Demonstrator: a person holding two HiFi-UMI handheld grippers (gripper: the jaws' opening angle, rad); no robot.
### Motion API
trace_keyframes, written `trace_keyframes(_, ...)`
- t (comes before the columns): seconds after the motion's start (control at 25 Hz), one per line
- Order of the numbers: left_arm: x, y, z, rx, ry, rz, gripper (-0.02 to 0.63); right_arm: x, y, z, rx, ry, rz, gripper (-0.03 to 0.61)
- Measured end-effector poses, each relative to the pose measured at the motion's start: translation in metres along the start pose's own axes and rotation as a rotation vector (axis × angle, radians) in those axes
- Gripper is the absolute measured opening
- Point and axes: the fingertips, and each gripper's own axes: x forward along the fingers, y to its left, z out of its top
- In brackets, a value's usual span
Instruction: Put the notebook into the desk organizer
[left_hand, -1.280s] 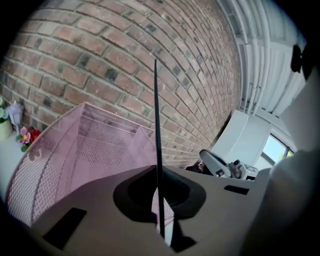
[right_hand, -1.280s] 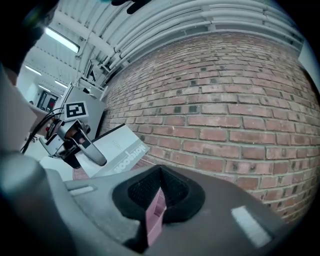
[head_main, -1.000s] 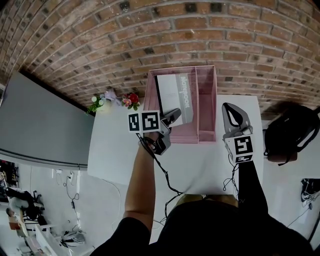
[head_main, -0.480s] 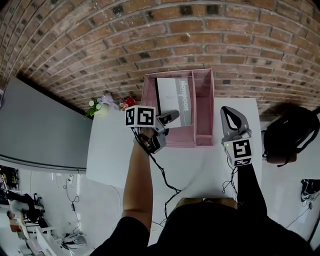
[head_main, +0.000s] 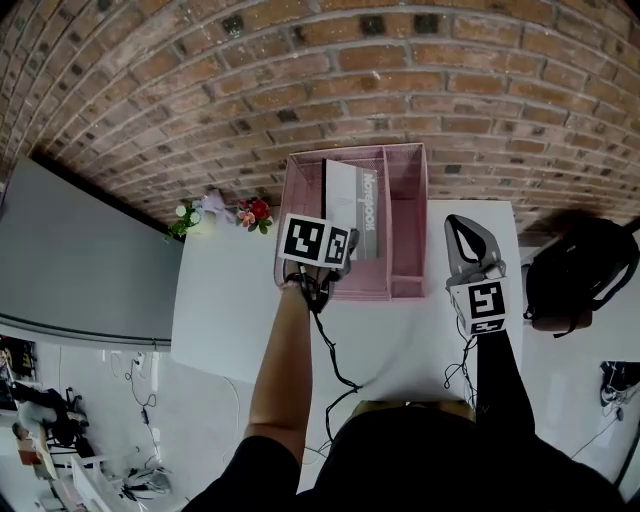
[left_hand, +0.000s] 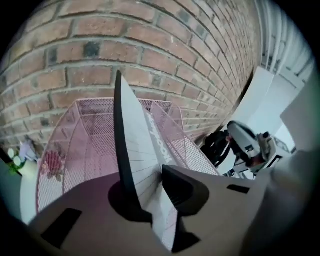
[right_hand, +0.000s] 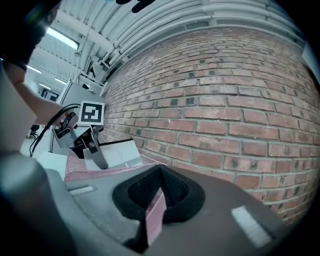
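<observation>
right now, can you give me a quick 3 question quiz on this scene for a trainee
1. True or false: the notebook lies flat in front of the desk organizer.
2. What does the right gripper clamp? A) the desk organizer's pink wall B) the notebook C) the flowers
3. What stands between the left gripper's jaws?

Key:
1. False. It is tilted up on edge inside the wide compartment.
2. A.
3. The notebook. The jaws are opening around it.
</observation>
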Motion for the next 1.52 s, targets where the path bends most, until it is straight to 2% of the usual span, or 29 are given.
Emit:
trace_keyframes(0.16,0.001,0.004,0.007,0.143,-0.002,0.154,0.099,0.002,-0.002,0.0,0.0,0.003,-0.001,0.0)
trace_keyframes(0.28,0.007,0.008,0.01,0.192,-0.026,0.223,0.137,0.002,-0.002,-0.003,0.001,0.009,0.001,0.0)
trace_keyframes(0.4,0.006,0.008,0.015,0.221,-0.063,0.265,0.211,0.003,-0.002,-0.004,-0.001,0.014,0.001,0.0)
trace_keyframes(0.56,0.006,0.016,0.019,0.215,-0.111,0.304,0.287,0.003,-0.003,-0.006,-0.004,0.019,-0.001,0.0)
trace_keyframes(1.0,0.001,0.034,0.019,0.247,-0.186,0.424,0.402,0.004,0.007,-0.006,-0.004,0.025,0.029,0.0)
trace_keyframes(1.52,-0.007,0.037,0.008,0.21,-0.215,0.414,0.411,-0.007,0.019,0.0,-0.012,0.024,0.02,0.0)
